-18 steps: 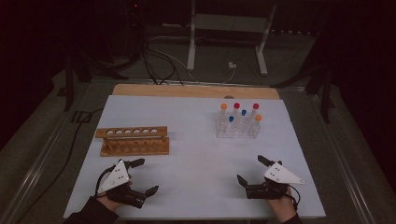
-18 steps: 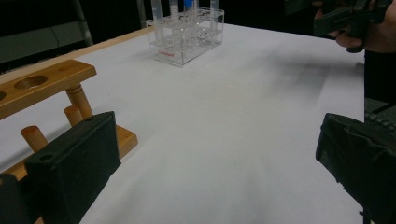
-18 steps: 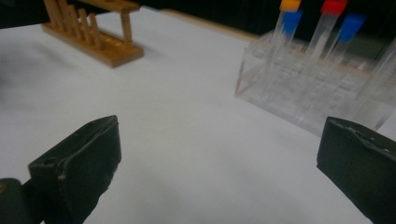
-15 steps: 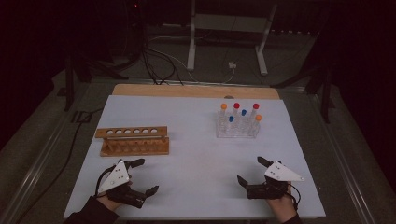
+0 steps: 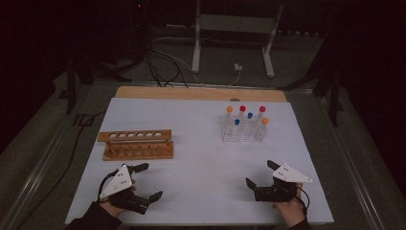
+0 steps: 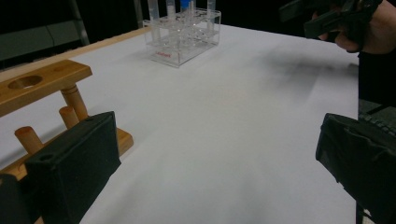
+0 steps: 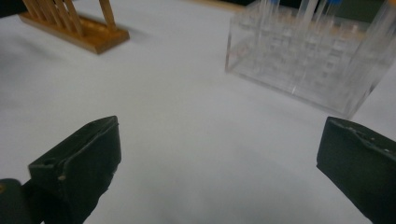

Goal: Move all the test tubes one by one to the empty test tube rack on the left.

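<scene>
- Two claws rest low at the near edge of the white bench (image 5: 201, 143), both gaping wide and empty.
- Left claw (image 5: 146, 182) lies just in front of the bare wooden rack (image 5: 136, 143), angled toward the middle.
- Right claw (image 5: 261, 175) points at the clear rack (image 5: 244, 132) of capped tubes (image 5: 242, 111), well apart from it, likely poised to reach a tube.
</scene>
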